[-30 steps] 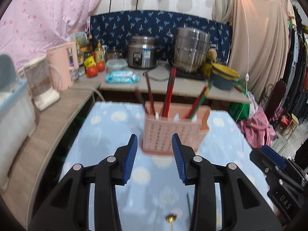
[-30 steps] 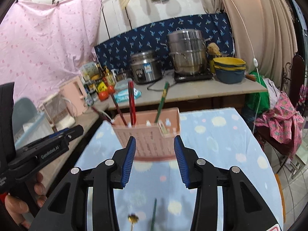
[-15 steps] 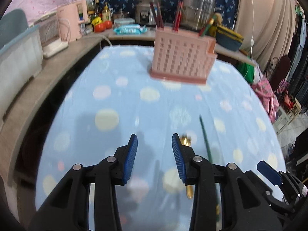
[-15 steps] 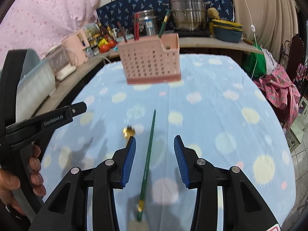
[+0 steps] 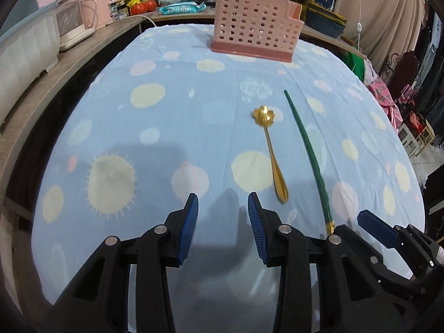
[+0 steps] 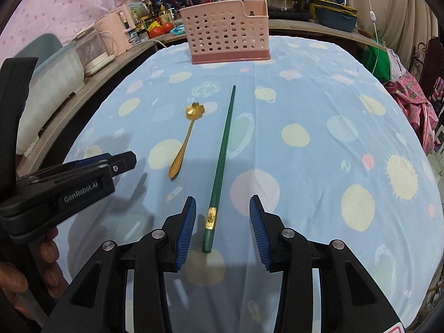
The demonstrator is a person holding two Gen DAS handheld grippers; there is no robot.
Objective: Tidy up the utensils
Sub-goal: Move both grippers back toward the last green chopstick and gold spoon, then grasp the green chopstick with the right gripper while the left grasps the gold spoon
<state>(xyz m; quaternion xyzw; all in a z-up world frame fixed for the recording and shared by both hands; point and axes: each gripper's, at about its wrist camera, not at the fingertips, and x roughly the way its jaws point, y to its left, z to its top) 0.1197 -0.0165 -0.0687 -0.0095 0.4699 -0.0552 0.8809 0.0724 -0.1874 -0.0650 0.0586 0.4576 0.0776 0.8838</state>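
So we've got two loose utensils on the table: a green chopstick [image 6: 222,155] and a little gold spoon [image 6: 184,141] with a flower-shaped bowl, lying side by side but not touching on the blue spotted tablecloth [image 6: 333,111]. The pink holder [image 6: 226,32] they belong in sits well apart from them at the far end of the table, with some chopsticks standing in it.

Our right gripper [image 6: 222,229] is spread wide and holding nothing, with the thick gold-banded end of the chopstick sitting right between its fingers. Looks to us like the pick-up step for the chopstick, just before the squeeze. Next move probably means dropping lower so the pads straddle that thick end, then closing. It's a thin round stick on soft cloth, so it could roll or pivot if only one pad touches first.

Our left gripper [image 5: 222,222] is also released and empty, hovering over bare cloth just left of the spoon's handle tip. We'd guess the spoon is its job.

Room-wise we're fine: the cloth between the utensils and the holder is bare. The table's near edge is close behind the chopstick's thick end, and the counter [image 6: 91,79] with appliances runs along the left side.
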